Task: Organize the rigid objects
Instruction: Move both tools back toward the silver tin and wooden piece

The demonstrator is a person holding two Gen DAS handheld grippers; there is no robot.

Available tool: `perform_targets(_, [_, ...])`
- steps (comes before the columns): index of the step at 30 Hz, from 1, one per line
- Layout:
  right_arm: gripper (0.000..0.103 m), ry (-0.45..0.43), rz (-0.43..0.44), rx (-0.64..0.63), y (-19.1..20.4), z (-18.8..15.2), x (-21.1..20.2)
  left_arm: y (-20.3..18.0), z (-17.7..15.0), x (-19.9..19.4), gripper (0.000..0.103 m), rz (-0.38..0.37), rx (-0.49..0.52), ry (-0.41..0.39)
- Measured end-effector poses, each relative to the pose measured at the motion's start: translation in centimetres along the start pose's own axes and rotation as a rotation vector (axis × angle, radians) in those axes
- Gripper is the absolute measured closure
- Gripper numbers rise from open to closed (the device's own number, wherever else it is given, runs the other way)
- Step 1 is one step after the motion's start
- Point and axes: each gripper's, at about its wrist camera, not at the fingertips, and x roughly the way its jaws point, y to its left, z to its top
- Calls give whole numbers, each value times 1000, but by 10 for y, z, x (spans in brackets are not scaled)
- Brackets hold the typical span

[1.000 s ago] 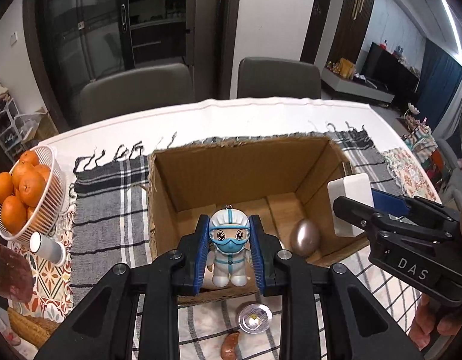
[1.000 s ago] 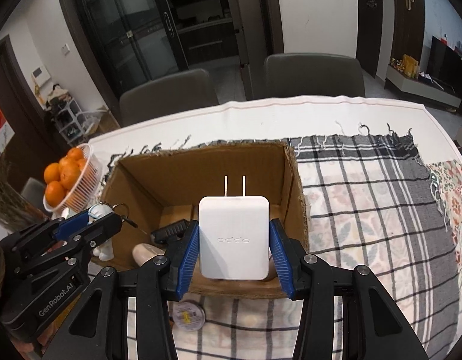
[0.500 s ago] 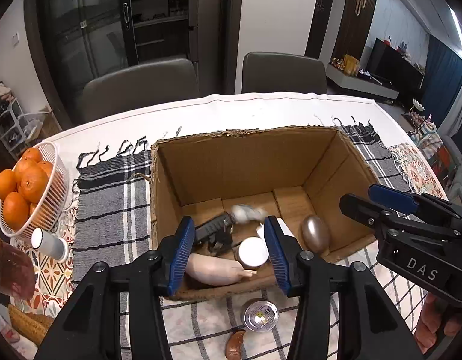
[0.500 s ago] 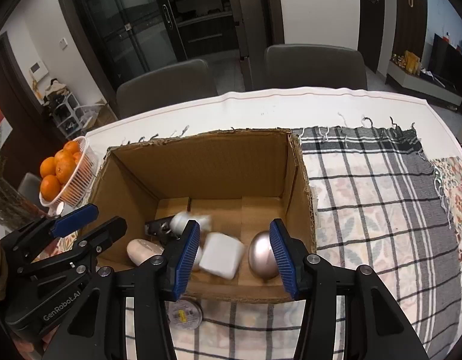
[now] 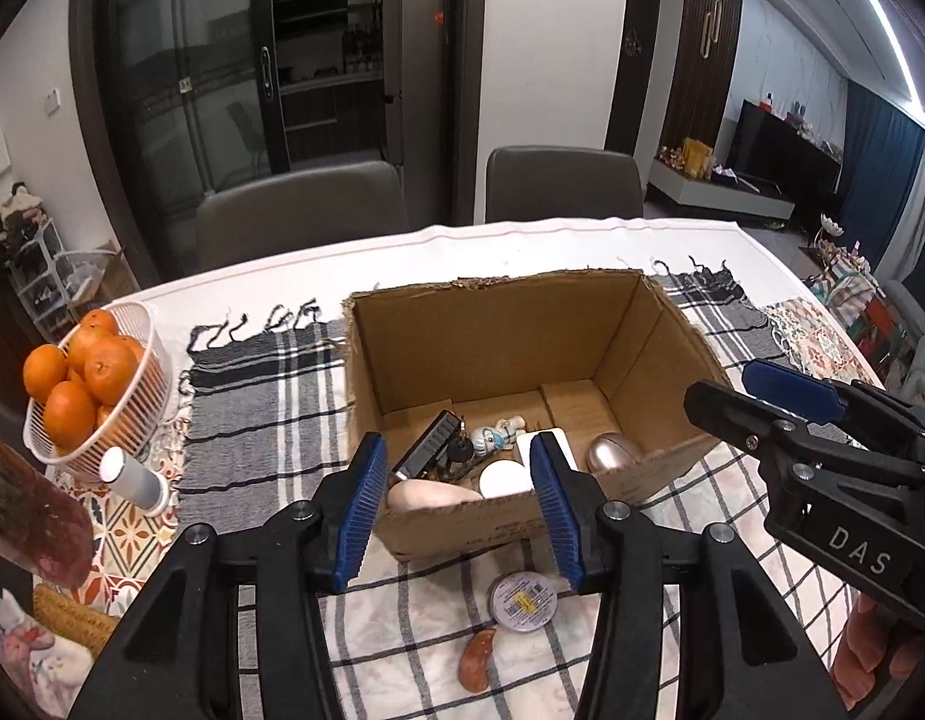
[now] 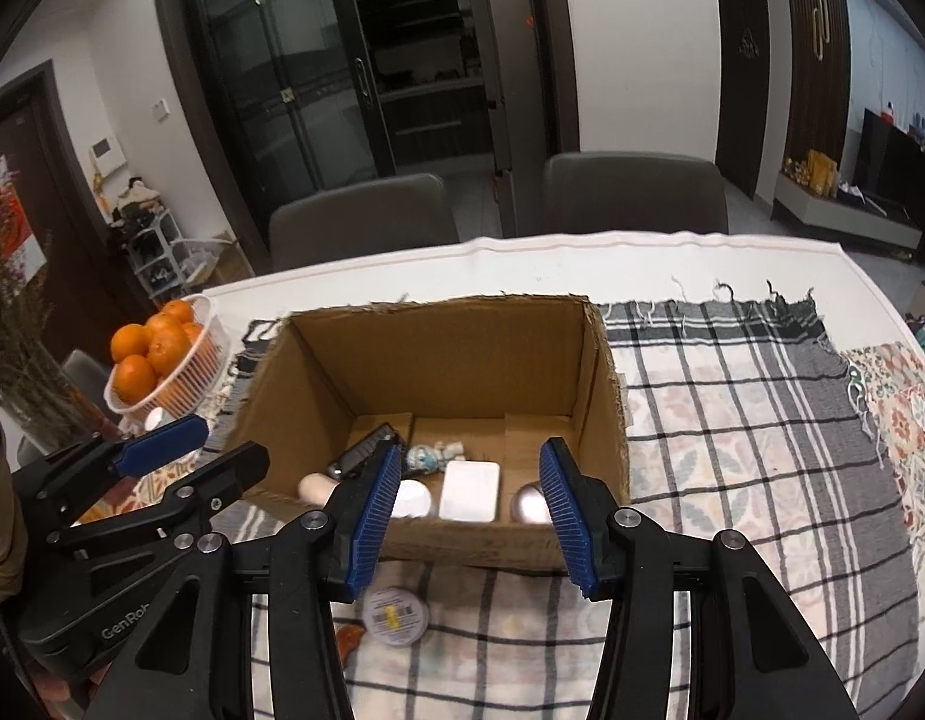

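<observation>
An open cardboard box stands on the checked cloth. Inside lie a white charger, a small blue-and-white figurine, a silver egg-shaped object, a black device, a beige oblong piece and a white round lid. My left gripper is open and empty above the box's near edge. My right gripper is open and empty, also above the near edge.
A small round tin and a brown curved piece lie on the cloth in front of the box. A white basket of oranges and a white cylinder sit at the left. Chairs stand behind the table.
The left gripper opened and dropped the figurine into the box. The right gripper opened and dropped the white charger into the box. Both grippers have since pulled back and up a little.
</observation>
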Motion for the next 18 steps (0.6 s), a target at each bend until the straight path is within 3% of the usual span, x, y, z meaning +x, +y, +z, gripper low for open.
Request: perform_targets(18, [53,-40,65,-51,26,-51,-28,3,-56,-38,54,37,21,-42])
